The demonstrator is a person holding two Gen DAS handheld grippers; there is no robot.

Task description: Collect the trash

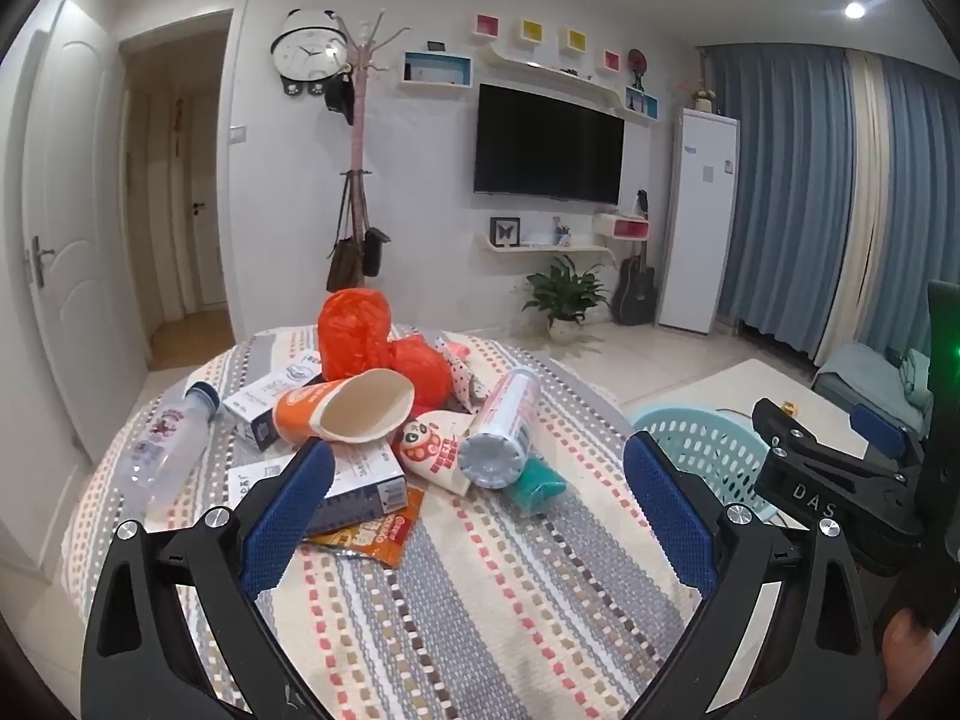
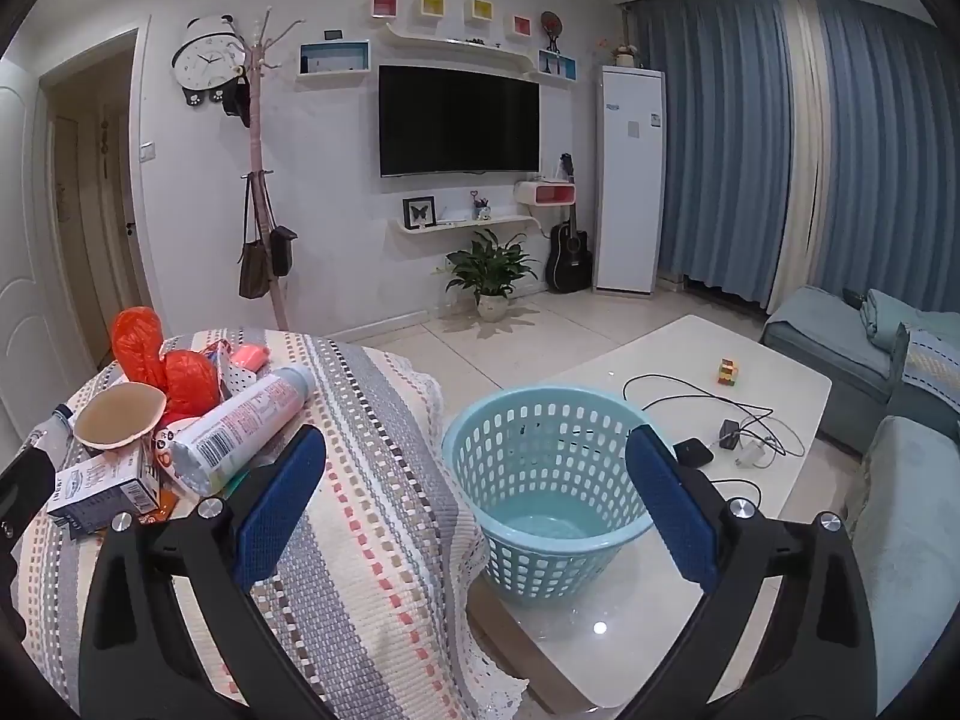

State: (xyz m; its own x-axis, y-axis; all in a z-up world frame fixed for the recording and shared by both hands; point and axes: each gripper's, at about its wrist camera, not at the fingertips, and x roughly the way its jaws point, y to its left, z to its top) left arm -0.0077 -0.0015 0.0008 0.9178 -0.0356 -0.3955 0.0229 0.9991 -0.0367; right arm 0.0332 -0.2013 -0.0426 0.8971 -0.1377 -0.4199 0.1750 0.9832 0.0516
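A heap of trash lies on the striped tablecloth [image 1: 480, 588]: an orange paper cup [image 1: 342, 408] on its side, an orange plastic bag [image 1: 360, 342], a white spray can [image 1: 501, 426], a clear plastic bottle [image 1: 168, 444], white cartons [image 1: 360, 474], a panda-print paper cup [image 1: 435, 447] and an orange snack wrapper [image 1: 372, 531]. My left gripper [image 1: 474, 507] stands open just before the heap, holding nothing. My right gripper [image 2: 474, 504] is open too, over the table's right edge, with the empty light blue basket [image 2: 543, 486] ahead. The spray can [image 2: 240, 426] lies to its left.
The basket stands on a low white coffee table [image 2: 672, 570] with cables, a small black box [image 2: 693, 451] and a toy cube [image 2: 728, 372]. A grey-blue sofa [image 2: 900, 510] is at the right. The right gripper [image 1: 840, 468] shows at the left wrist view's right edge.
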